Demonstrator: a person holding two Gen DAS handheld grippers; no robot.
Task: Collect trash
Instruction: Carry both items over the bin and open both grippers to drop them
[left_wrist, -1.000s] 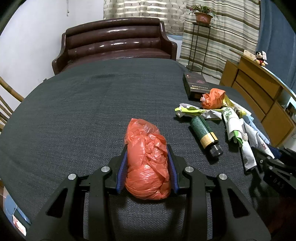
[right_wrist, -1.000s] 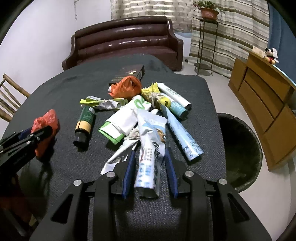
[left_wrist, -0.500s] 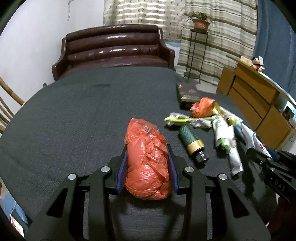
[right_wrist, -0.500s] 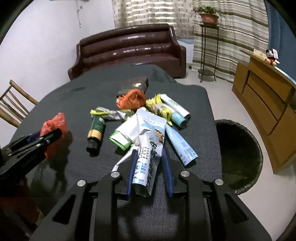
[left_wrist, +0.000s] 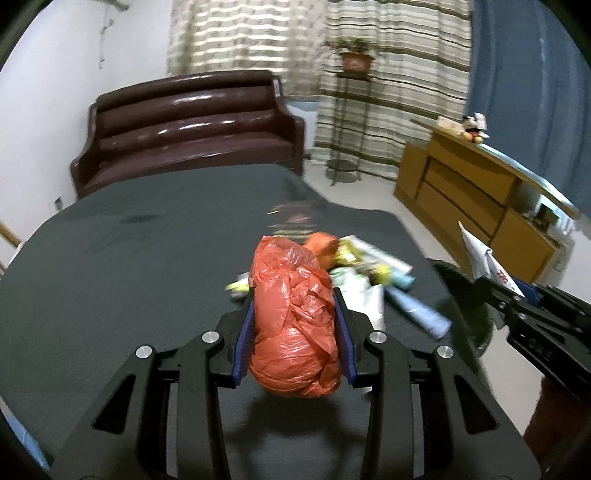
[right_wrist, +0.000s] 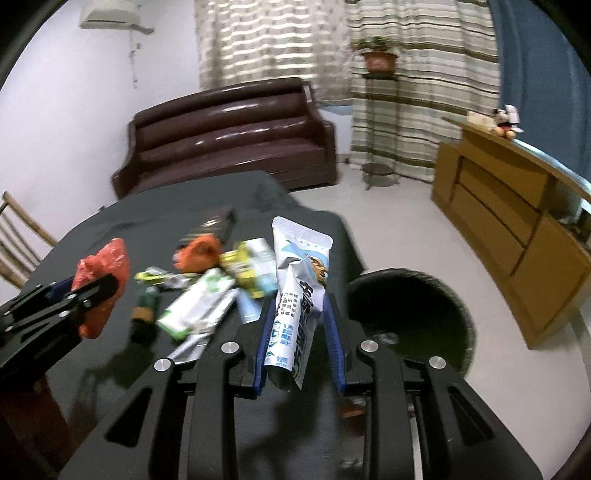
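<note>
Above table (left_wrist: 110, 258), both lifted since earlier: left gripper (left_wrist: 293, 325) clamps red bag (left_wrist: 293, 317); right gripper (right_wrist: 299, 332) clamps pouch (right_wrist: 299, 295).

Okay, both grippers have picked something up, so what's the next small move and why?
Probably carry the right gripper over the bin on the floor and let go. It is shut on a white tube lifted clear of the table, and the bin is just to its right. The left gripper, shut on the orange bag, can follow.
</note>
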